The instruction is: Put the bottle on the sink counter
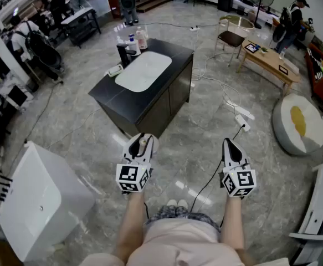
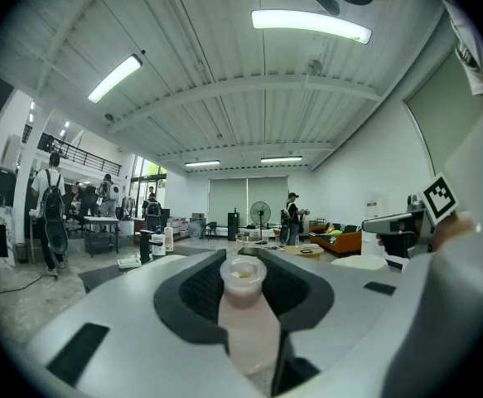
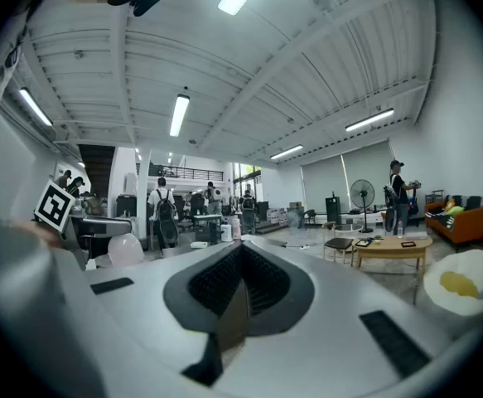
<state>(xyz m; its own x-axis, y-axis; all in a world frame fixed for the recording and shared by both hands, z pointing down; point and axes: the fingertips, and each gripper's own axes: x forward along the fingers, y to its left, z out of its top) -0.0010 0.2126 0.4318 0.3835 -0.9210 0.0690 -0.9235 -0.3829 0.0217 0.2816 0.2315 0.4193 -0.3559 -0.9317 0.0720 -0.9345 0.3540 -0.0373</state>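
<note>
I am holding the bottle (image 2: pixel 245 322) in my left gripper (image 1: pixel 141 148), well apart from the sink counter (image 1: pixel 175 54) ahead. My right gripper (image 3: pixel 239 284) is closed and empty. I should turn the bottle upright before setting it down.

Left gripper (image 2: pixel 243 305) jaws clamp pale bottle (image 2: pixel 244 317), cap upward.

One gripped bottle (image 2: pixel 243 303), perhaps three more, one sink counter (image 1: pixel 110 96).
</note>
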